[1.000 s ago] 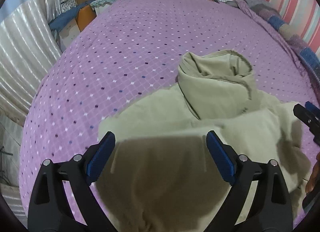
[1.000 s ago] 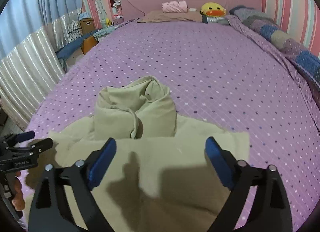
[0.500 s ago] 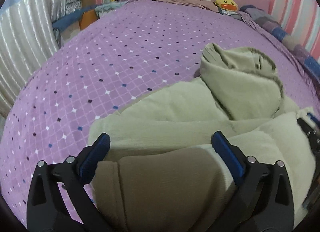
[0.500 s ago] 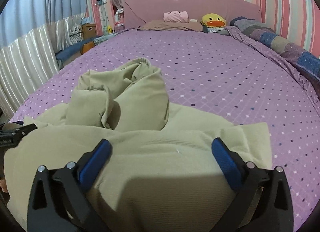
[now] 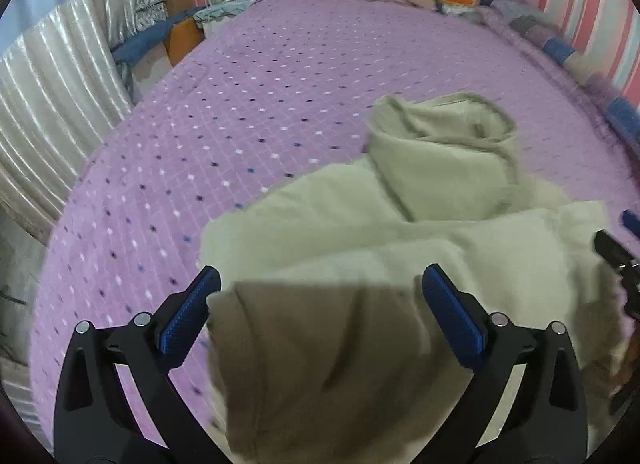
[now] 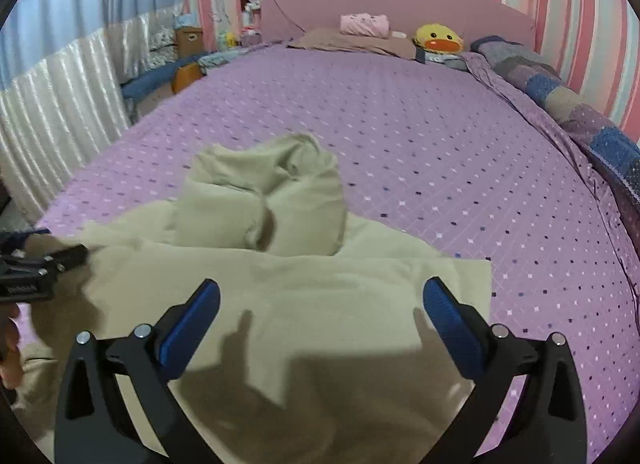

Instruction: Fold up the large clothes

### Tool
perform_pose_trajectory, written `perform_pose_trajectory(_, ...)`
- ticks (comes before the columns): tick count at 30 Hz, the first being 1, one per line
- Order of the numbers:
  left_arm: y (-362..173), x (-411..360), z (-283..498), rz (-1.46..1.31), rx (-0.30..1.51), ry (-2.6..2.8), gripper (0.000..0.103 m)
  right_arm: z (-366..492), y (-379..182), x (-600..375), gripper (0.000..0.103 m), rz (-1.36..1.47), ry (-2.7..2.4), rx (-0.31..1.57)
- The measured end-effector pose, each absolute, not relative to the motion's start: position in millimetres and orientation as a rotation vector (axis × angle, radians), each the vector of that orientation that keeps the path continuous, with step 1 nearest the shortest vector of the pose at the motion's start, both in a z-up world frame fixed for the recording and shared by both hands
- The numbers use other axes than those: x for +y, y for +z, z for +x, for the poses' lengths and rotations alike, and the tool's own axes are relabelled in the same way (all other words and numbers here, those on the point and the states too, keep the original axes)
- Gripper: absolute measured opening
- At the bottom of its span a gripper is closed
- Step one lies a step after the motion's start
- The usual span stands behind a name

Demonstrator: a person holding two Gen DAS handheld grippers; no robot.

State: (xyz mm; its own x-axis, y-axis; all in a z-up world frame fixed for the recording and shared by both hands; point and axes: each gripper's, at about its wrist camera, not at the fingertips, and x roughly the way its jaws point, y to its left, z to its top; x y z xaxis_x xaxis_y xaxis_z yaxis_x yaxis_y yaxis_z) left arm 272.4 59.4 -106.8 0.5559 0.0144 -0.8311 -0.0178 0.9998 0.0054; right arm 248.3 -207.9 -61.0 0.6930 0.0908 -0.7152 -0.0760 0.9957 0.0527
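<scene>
A pale olive-beige hooded garment (image 5: 400, 232) lies on the purple dotted bedspread (image 5: 260, 104), its hood (image 5: 444, 156) bunched up at the far end. It also shows in the right wrist view (image 6: 320, 296), hood (image 6: 264, 200) to the left of centre. My left gripper (image 5: 320, 296) is open and empty above the garment's left near part, folded layers below it. My right gripper (image 6: 320, 304) is open and empty above the garment's right near part. Each gripper shows at the edge of the other's view.
Pillows, a pink folded item (image 6: 364, 24) and a yellow duck toy (image 6: 438, 38) sit by the pink headboard. A patchwork quilt (image 6: 580, 116) runs along the right side. Boxes and blue items (image 5: 176, 28) stand beside the bed at the left.
Both grippers dipped low over the garment half a second ago and have now lifted and drawn back, both still open. The garment's near part lies folded over in layers.
</scene>
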Motion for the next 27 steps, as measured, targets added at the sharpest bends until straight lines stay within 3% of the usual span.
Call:
perform_pose_trajectory(2, -100, 57, 257, -0.019, 0.964, 0.020, 0.083, 237, -55, -201, 0.100, 0.027, 0.120, 0.817)
perform_pose_trajectory(4, -100, 56, 244, -0.012, 0.961, 0.035, 0.066, 229, -54, -193, 0.075, 0.031, 0.158, 0.823)
perform_pose_trajectory(5, -99, 56, 239, -0.016, 0.958, 0.042, 0.055, 226, -57, -187, 0.069, 0.029, 0.180, 0.843)
perform_pose_trajectory(8, -91, 61, 218, -0.044, 0.927, 0.037, 0.040, 220, -66, -170, 0.058, 0.025, 0.215, 0.875)
perform_pose_trajectory(10, -79, 66, 206, -0.061, 0.881, 0.055, 0.037, 216, -71, -164, 0.041, 0.017, 0.229, 0.890)
perform_pose_trajectory(13, -67, 81, 191, -0.124, 0.842, 0.045, 0.037, 213, -82, -157, 0.029, 0.011, 0.259, 0.913)
perform_pose_trajectory(19, -98, 64, 214, -0.030, 0.927, 0.011, 0.034, 226, -90, -155, 0.028, 0.027, 0.256, 0.934)
perform_pose_trajectory(21, -122, 65, 233, -0.021, 0.996, 0.022, 0.028, 233, -99, -154, 0.028, 0.035, 0.258, 0.952)
perform_pose_trajectory(27, -157, 74, 260, -0.005, 1.077, 0.000, 0.028, 250, -122, -148, 0.028, 0.009, 0.248, 0.992)
